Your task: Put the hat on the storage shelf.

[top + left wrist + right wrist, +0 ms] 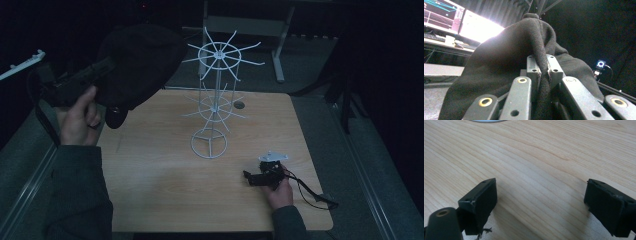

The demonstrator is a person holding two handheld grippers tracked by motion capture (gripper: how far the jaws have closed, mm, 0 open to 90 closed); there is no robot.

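1. Up at the far left, the left gripper (107,65) is raised clear of the pale wooden table (150,185), and it has a soft black knitted beanie hat (142,62) hanging from it.
2. In the left gripper view the jaws stand pinched tight on a fold of the hat (506,67): fabric is squeezed into a ridge between the pads and bulges out above and to both sides.
3. The hat is in the air, just left of the top ring of the white wire display stand with radiating prongs (216,100); I can't tell whether it touches a prong.
4. The right gripper (255,177) rests low at the near right of the table, well apart from the stand. In the right gripper view its jaws are spread wide over bare wood grain, nothing between them.
5. Handling, as I judge it: the hat is light and limp, drapes under its own weight and won't hold a shape. It isn't fragile, but knit can snag on wire tips.
6. The best grip looks to be the thick rolled edge or a doubled fold, as now; a single layer could slip out.
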